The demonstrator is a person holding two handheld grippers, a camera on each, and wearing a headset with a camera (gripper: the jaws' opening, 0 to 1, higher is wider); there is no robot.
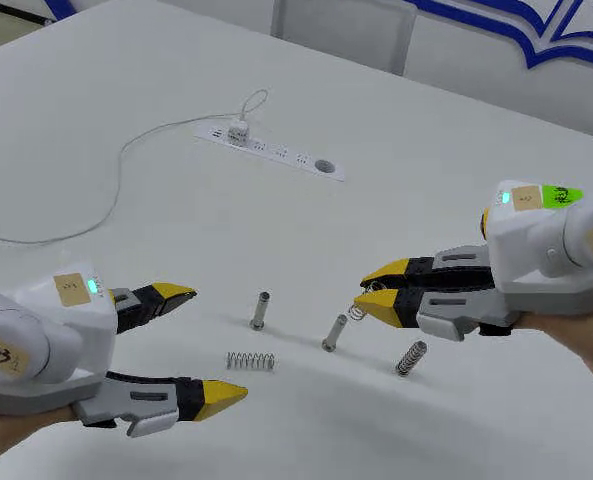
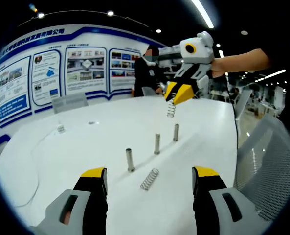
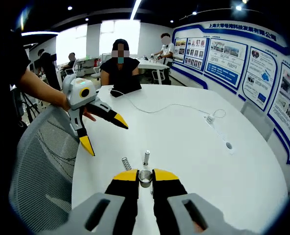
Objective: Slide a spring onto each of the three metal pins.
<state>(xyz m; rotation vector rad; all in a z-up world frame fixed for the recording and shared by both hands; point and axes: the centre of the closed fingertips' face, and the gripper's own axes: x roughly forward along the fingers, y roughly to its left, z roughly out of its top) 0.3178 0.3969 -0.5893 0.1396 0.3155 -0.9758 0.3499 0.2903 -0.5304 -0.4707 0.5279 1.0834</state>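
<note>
Steel spring (image 1: 357,312): a small open-wound wire coil, pinched at its upper end by the right claw (image 1: 374,292) and hanging just above the white bench (image 1: 126,230), close to the pins.
Right claw: yellow tips clamped together on the coil.
Left claw (image 1: 202,344): yellow tips spread wide, holding nothing, low over the bench beside the work.
Pins: smooth grey cylinders standing upright. The near pin (image 1: 260,310) and the middle pin (image 1: 334,332) are bare. The far piece (image 1: 411,357) looks coil-wrapped, though I cannot tell whether a pin sits inside.
Loose spring (image 1: 250,360): lying flat on the bench, near the left claw's tips.
Risk: the pins look slim and free-standing, so a coil lowered off-centre may catch a rim and topple one. Springy wire squeezed too hard may also pop from the tips and roll across the slick bench.
</note>
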